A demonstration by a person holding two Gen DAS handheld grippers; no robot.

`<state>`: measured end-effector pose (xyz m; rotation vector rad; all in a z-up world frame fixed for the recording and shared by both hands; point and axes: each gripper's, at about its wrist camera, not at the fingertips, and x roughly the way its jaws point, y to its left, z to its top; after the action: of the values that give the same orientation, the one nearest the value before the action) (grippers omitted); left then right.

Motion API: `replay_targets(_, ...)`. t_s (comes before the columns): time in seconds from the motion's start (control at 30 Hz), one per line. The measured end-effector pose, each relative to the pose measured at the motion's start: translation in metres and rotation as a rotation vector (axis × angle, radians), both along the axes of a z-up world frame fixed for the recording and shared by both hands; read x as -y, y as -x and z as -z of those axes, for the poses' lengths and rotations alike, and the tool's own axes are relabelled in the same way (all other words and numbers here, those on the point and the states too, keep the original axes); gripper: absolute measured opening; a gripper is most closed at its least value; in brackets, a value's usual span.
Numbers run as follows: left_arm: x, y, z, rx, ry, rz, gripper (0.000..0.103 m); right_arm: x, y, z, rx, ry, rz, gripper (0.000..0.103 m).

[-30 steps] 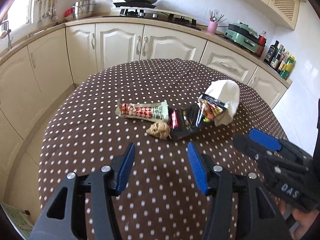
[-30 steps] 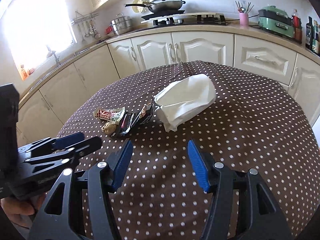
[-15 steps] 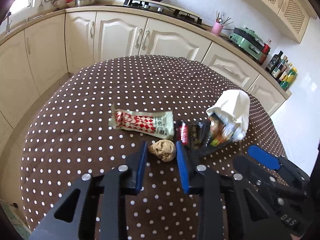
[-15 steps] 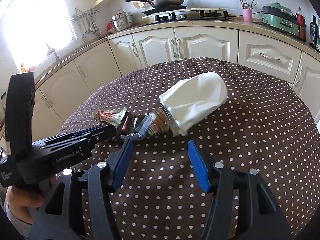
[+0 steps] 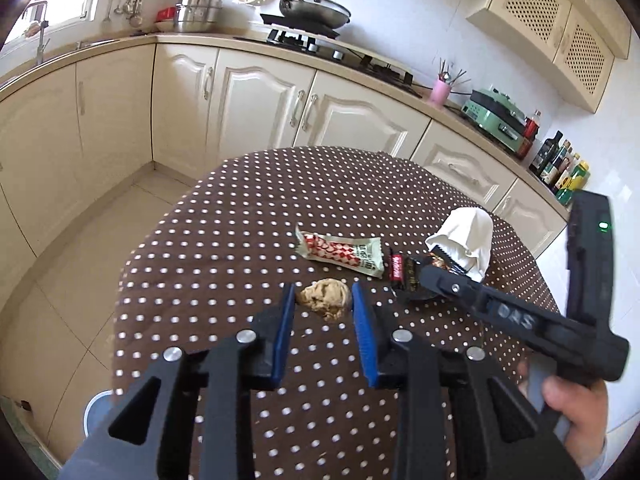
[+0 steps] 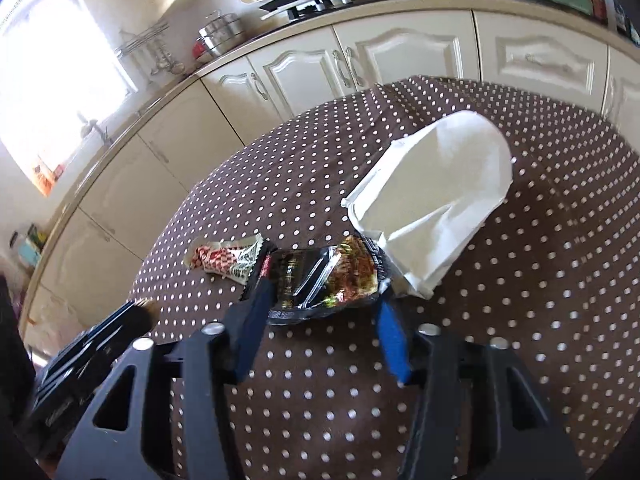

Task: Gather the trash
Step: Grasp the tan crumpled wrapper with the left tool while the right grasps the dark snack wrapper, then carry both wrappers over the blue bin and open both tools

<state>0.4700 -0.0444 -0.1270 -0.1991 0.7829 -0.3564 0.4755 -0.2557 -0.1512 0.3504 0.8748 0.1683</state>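
Trash in a loose row across the middle of the brown dotted tablecloth (image 5: 224, 240), well away from every edge.

At the left end of the row, a crumpled brown lump (image 5: 326, 301), caught between the blue pads of the left gripper (image 5: 322, 300). Jaws just closed to a narrow gap, both pads touching the lump, nothing else in the grip.

Next to the right and a little farther back, a red-and-white checked snack wrapper (image 5: 340, 251), flat on the cloth, free of both grippers.

Touching its right end, a dark glossy food wrapper (image 6: 320, 276), half crumpled. Taken from both sides by the right gripper (image 6: 322, 296); jaws just closing, moderately narrow now, pads against the wrapper's two sides.

At the right end, a white bag (image 5: 466, 236) on its side, mouth against the dark wrapper, toward the table's right edge.

Lower right in the left wrist view, a hand (image 5: 576, 408) around the right gripper's handle.
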Motion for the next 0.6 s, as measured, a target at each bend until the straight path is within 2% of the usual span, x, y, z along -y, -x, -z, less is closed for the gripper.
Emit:
replay_targets(0.03,-0.003,0.002,-0.001,0.001,0.003,0.001,0.028,-0.001,-0.001,0.0,0.001,0.004,-0.002,0.021)
replay_targets(0.13,-0.011,0.007,-0.003,0.006,0.011,-0.001,0.028,-0.002,-0.001,0.0,0.009,0.007,-0.02,0.01)
replay_targets(0.43,-0.041,0.043,-0.02,0.036,0.044,-0.002,0.028,-0.026,0.048,-0.035,0.162,0.104,-0.04,0.003)
replay_targets(0.6,-0.066,0.072,-0.027,0.051,0.061,-0.025,0.028,-0.061,0.085,-0.057,0.262,0.213,-0.101,0.001)
